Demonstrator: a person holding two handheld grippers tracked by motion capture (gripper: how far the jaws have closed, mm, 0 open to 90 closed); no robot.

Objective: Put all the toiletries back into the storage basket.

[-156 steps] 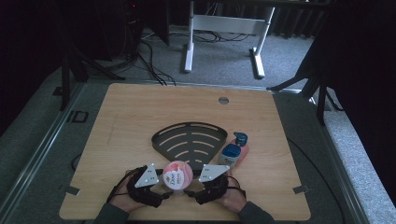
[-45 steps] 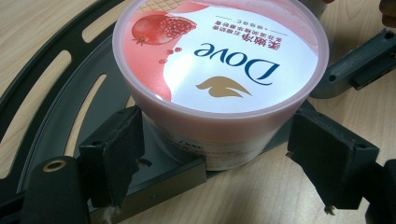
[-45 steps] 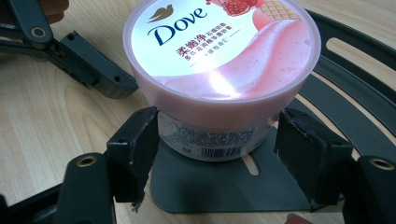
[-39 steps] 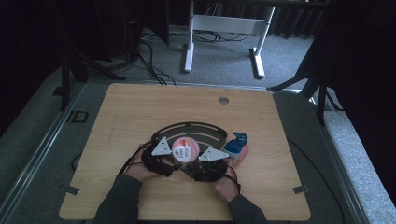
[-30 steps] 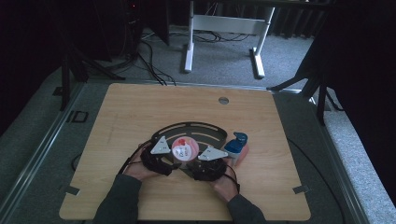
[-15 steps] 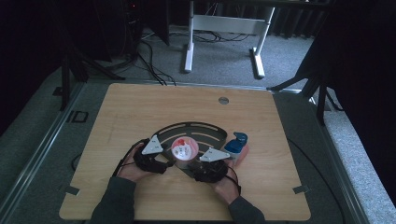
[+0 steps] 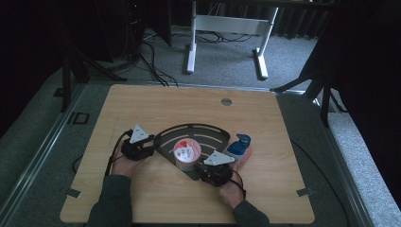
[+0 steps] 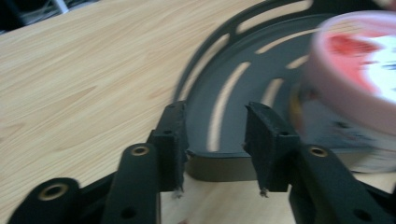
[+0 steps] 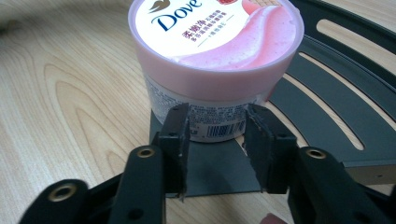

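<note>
Standing on the near corner of the black slotted tray [image 7: 208, 139], the pink-lidded Dove jar [image 7: 187, 152] sits lid-on, its contents out of sight, a little toward the near edge of the wooden tabletop [image 7: 156, 104] and about midway between its side edges. Your right gripper [image 7: 212, 172] waits just behind the jar in the right gripper view, where the jar [image 9: 217, 60] rises beyond the black fingers [image 9: 175, 140]; those jaws have just been closing yet grasp nothing, the jar lying past their tips. Your left gripper [image 7: 142, 145] sits at the tray's left end, its jaws also just closing, the pads [image 8: 267, 137] parted and straddling the tray's rim [image 8: 219, 158] without pressing it. A blue-capped bottle [image 7: 238, 145] lies just off the tray's right end. Beyond the tabletop's far edge, grey carpet [image 7: 227, 61] carries a white table frame [image 7: 227, 28] and loose black cables [image 7: 151, 52] in a dark room.
</note>
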